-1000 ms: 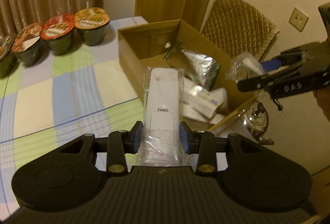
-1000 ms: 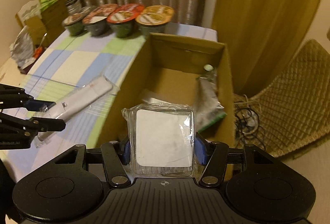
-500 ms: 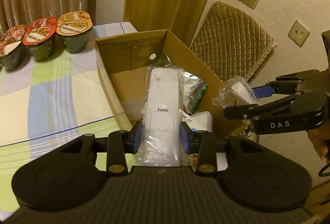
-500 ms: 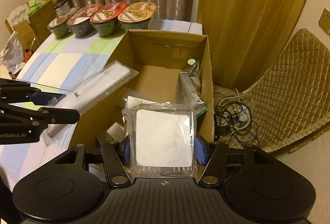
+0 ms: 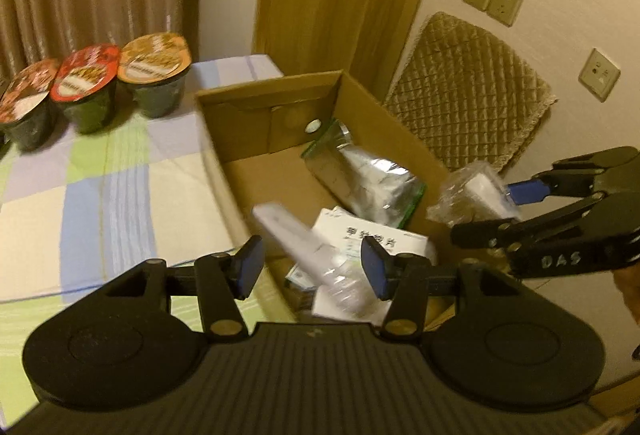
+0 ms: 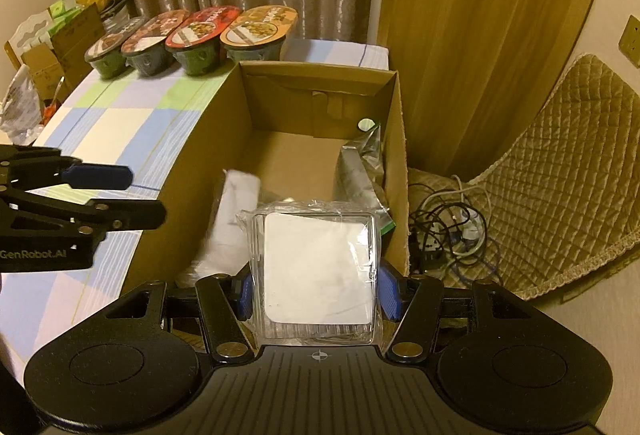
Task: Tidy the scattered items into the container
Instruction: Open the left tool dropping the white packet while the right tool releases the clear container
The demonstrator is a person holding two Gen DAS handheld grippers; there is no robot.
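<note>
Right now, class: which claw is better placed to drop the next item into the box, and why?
Right. The right claw grips the square white packet above the cardboard box; the left claw is open, its long packet already falling.

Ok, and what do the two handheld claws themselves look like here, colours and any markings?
Both are matte black, each with a ribbed body, two round discs and brass-coloured pivot screws. Their fingers carry blue pads. The left claw reads "GenRobot.AI" on its side in white; the right claw reads "DAS". No cables or sleeves show.
</note>
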